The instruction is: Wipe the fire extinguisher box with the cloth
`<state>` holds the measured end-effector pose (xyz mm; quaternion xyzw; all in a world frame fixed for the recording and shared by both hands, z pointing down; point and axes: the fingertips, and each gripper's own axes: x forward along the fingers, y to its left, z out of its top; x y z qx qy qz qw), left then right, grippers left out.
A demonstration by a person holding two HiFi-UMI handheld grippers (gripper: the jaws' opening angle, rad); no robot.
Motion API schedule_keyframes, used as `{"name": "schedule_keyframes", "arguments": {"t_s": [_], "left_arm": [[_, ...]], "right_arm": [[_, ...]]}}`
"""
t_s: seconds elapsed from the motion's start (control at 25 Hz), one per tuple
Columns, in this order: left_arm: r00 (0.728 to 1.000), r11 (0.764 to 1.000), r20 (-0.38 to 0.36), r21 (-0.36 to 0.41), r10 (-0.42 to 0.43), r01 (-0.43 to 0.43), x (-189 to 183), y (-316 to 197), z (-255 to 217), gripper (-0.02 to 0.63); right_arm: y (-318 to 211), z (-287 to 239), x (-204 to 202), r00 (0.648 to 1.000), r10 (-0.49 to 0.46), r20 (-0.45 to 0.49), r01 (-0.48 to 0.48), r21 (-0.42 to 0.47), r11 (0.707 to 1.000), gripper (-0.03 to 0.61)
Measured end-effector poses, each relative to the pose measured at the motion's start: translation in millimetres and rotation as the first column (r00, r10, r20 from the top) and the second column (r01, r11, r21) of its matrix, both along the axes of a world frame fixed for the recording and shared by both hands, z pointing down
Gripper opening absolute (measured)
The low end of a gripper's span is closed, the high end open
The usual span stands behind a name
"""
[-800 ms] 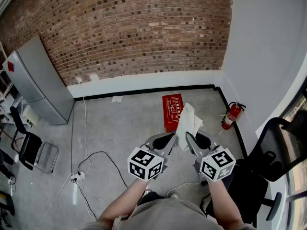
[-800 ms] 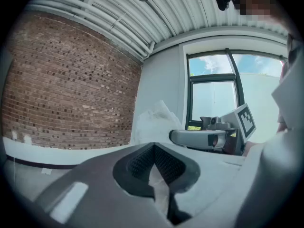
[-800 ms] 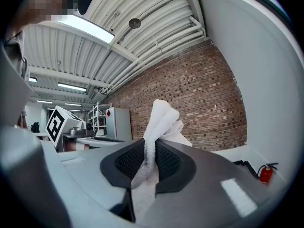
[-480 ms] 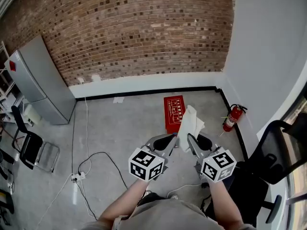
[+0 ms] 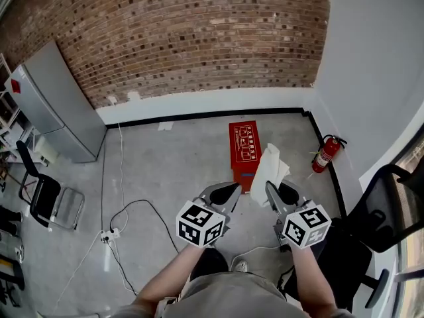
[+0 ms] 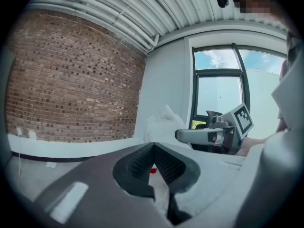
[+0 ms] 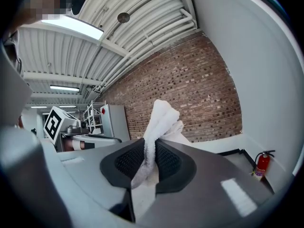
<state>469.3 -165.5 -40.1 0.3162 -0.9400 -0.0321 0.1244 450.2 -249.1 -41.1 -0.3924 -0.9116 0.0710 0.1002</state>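
A flat red fire extinguisher box (image 5: pixel 244 146) lies on the concrete floor near the brick wall, ahead of both grippers. My right gripper (image 5: pixel 271 188) is shut on a white cloth (image 5: pixel 269 167), which sticks up from the jaws and hangs over the box's near right corner in the head view. In the right gripper view the cloth (image 7: pixel 161 118) is pinched between the ribbed pads of the right gripper (image 7: pixel 149 152). My left gripper (image 5: pixel 232 191) is beside it, and its jaws (image 6: pixel 153 148) meet at the tips with nothing between them. The cloth (image 6: pixel 161 126) also shows in the left gripper view.
A red fire extinguisher (image 5: pixel 324 154) stands in the right corner by the white wall. A grey metal cabinet (image 5: pixel 50 105) and a folding chair (image 5: pixel 40 201) are at the left. A cable with a power strip (image 5: pixel 109 234) lies on the floor. A black office chair (image 5: pixel 384 211) is at the right.
The box and the extinguisher have shifted lower and nearer in the head view as I moved forward. Both grippers keep their pose, and the cloth stays in the right one.
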Motion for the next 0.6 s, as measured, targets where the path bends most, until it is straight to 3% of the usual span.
{"name": "schedule_keyframes", "arguments": {"t_s": [0.32, 0.6], "left_arm": [[0.997, 1.000, -0.070, 0.011, 0.019, -0.019, -48.5, 27.7, 36.4, 0.000], [0.986, 0.996, -0.142, -0.007, 0.091, -0.093, -134.0, 63.9, 77.7, 0.000]], "right_arm": [[12.6, 30.2, -44.6, 0.997, 0.048, -0.063, -0.046, 0.035, 0.998, 0.087], [38.8, 57.0, -125.1, 0.985, 0.126, -0.116, -0.116, 0.090, 0.989, 0.087]]}}
